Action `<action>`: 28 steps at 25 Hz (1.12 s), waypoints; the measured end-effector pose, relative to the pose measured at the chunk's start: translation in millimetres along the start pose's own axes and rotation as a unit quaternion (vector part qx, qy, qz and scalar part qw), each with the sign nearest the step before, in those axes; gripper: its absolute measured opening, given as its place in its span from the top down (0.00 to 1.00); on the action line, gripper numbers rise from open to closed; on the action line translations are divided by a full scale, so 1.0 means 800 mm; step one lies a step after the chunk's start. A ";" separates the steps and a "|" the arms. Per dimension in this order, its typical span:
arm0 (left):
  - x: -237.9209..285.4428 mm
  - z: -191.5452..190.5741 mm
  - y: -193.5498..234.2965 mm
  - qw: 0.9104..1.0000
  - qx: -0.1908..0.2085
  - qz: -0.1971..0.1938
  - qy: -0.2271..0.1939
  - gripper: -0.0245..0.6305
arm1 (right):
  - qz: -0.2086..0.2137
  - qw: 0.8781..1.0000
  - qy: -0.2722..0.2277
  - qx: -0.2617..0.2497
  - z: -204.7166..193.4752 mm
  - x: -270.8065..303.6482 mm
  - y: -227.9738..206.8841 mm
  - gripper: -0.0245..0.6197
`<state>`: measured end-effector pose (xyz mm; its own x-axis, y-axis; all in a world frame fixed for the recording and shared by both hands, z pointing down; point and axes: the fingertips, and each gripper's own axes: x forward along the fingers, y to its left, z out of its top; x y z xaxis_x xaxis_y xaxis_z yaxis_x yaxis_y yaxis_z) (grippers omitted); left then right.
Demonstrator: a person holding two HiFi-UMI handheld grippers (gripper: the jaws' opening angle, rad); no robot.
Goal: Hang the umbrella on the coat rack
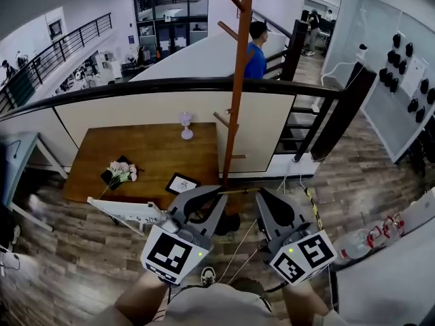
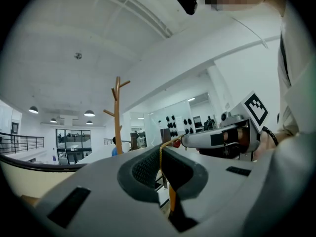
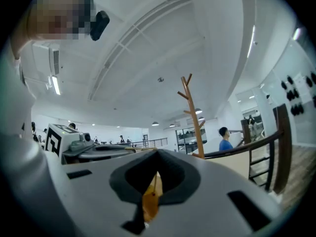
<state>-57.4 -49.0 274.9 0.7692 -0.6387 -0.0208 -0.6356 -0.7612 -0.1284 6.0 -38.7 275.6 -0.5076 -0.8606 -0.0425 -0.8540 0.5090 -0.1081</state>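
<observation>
The wooden coat rack (image 1: 239, 73) stands straight ahead, with pegs up its pole; it also shows as a coat rack (image 2: 117, 116) in the left gripper view and as a coat rack (image 3: 194, 116) in the right gripper view. My left gripper (image 1: 216, 194) and right gripper (image 1: 262, 194) are both shut on a thin yellow umbrella cord (image 1: 238, 191) stretched between them, just before the pole. The same cord (image 2: 161, 157) runs through the left jaws, and a yellow strap (image 3: 151, 197) sits in the right jaws. A dark umbrella body (image 1: 228, 223) hangs below, mostly hidden.
A wooden table (image 1: 153, 156) at the left holds flowers (image 1: 122, 172), a small white fan (image 1: 185, 125) and a framed picture (image 1: 182, 183). A white chair (image 1: 129, 211) stands beside it. A black railing (image 1: 170, 85) and stairs (image 1: 302, 124) lie behind. A person in blue (image 1: 257, 50) stands far off.
</observation>
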 end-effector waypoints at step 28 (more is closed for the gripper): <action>0.204 -0.027 0.155 1.000 -0.003 -0.006 -0.009 0.96 | 0.052 0.999 -0.009 0.002 0.016 0.192 -0.174 0.95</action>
<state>-12.6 -250.1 276.9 0.7779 -0.6274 -0.0364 -0.6265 -0.7696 -0.1237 48.6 -241.7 271.6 -0.5906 -0.8038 -0.0713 -0.7969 0.5949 -0.1055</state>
